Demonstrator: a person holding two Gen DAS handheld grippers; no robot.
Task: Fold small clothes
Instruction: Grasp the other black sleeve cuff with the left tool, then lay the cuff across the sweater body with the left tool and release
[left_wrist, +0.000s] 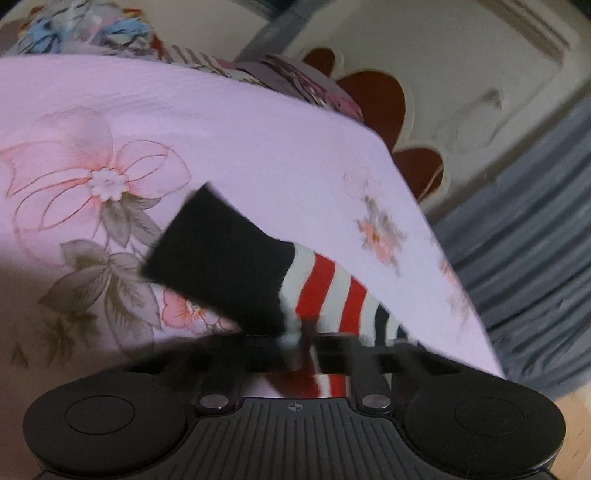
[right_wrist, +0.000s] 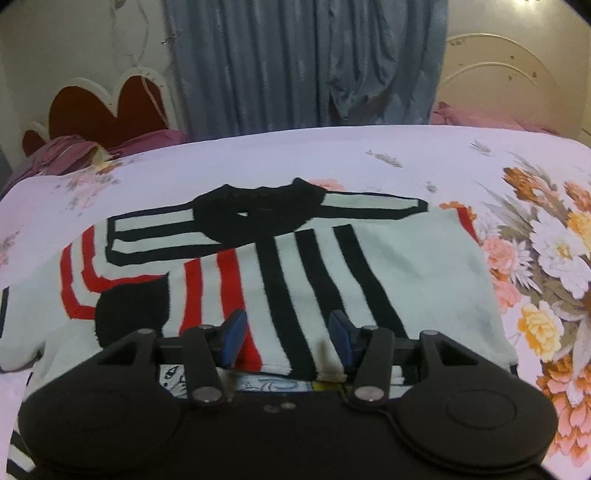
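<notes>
striped sweater (right_wrist: 295, 266) lies under the open right gripper (right_wrist: 288, 338).

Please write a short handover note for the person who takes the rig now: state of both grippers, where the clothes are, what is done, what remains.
Left gripper: shut on the sweater's sleeve, held above the bedsheet.
Right gripper: open, holding nothing, over the sweater's bottom hem.
Sweater: flat on the bedsheet, collar at the far end.
Done: one sleeve lies folded across the body.
Left: lay the held sleeve down, fold the body, smooth it.
</notes>
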